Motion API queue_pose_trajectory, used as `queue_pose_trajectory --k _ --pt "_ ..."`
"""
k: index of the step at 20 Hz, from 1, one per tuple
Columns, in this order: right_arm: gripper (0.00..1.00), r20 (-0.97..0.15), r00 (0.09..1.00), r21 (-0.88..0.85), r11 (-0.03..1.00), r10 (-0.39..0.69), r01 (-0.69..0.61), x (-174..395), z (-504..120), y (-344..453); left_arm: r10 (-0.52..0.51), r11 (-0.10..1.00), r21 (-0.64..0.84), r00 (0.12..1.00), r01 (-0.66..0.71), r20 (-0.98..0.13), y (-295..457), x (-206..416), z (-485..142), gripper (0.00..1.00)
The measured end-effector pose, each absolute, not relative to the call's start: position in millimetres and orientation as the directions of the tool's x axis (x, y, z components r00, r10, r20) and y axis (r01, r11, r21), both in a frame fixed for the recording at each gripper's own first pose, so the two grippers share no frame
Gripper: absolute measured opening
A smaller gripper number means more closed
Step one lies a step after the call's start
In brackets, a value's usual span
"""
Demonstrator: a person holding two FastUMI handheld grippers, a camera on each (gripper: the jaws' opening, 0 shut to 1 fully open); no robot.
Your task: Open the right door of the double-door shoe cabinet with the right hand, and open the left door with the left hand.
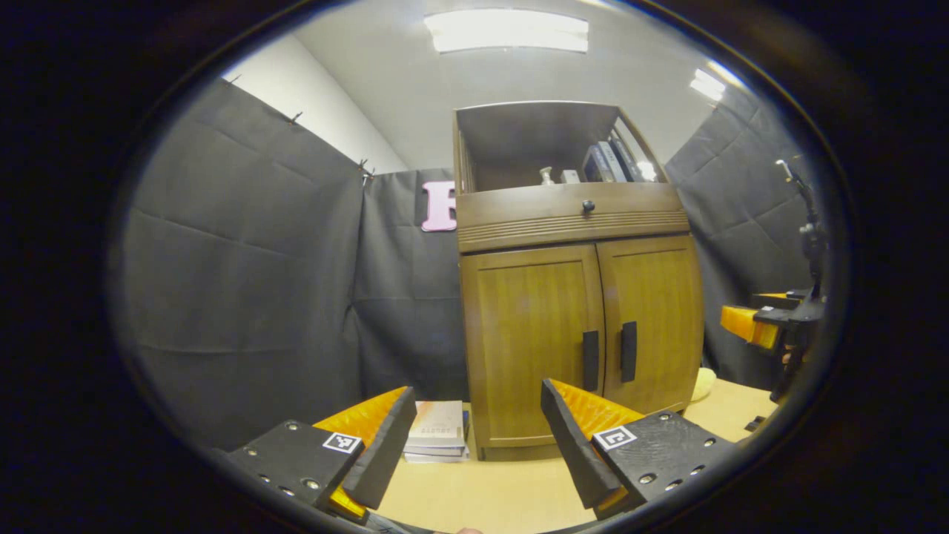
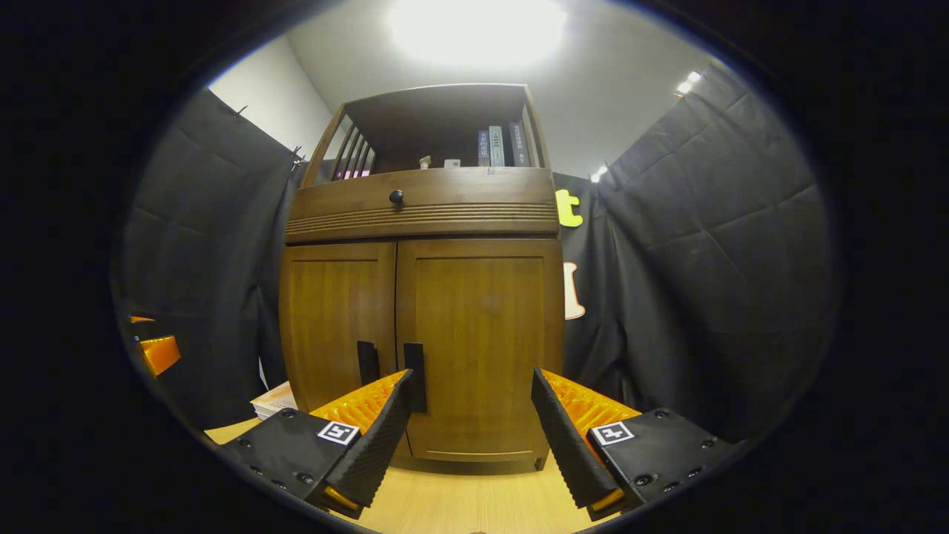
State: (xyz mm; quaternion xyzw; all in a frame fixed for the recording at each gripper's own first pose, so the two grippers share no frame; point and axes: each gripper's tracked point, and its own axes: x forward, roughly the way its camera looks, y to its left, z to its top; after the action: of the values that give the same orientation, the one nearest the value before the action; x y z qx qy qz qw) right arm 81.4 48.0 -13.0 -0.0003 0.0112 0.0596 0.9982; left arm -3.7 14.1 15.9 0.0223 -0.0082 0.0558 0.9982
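Ahead, right door [image 2: 482, 348] stands shut beyond the wide-spread right gripper [image 2: 471, 415].

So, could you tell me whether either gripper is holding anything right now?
Nothing is held. The left gripper and right gripper are both open, short of the closed cabinet doors' handles.

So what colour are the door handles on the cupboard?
Black door handles, clearest in left gripper view.
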Motion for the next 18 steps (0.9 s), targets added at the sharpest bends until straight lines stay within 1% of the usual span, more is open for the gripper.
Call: queue_pose_trajectory --k 10,13,17,18 --pt "0.97 -0.048 0.977 0.030 0.978 0.209 -0.208 153 -32 91 0.221 0.973 0.063 0.975 -0.222 0.020 41 -12 20 1.00" --pt "0.98 -0.062 0.974 0.042 0.976 0.217 -0.215 178 -42 103 0.245 0.966 0.079 0.969 -0.245 0.018 46 -21 19 1.00" --pt "0.96 -0.089 0.971 0.031 0.975 0.221 -0.219 209 -58 117 0.274 0.958 0.091 0.962 -0.273 0.009 55 -25 21 1.00" --pt "0.98 -0.096 0.969 0.032 0.974 0.226 -0.224 215 -62 120 0.282 0.955 0.092 0.960 -0.281 0.007 57 -28 19 1.00"
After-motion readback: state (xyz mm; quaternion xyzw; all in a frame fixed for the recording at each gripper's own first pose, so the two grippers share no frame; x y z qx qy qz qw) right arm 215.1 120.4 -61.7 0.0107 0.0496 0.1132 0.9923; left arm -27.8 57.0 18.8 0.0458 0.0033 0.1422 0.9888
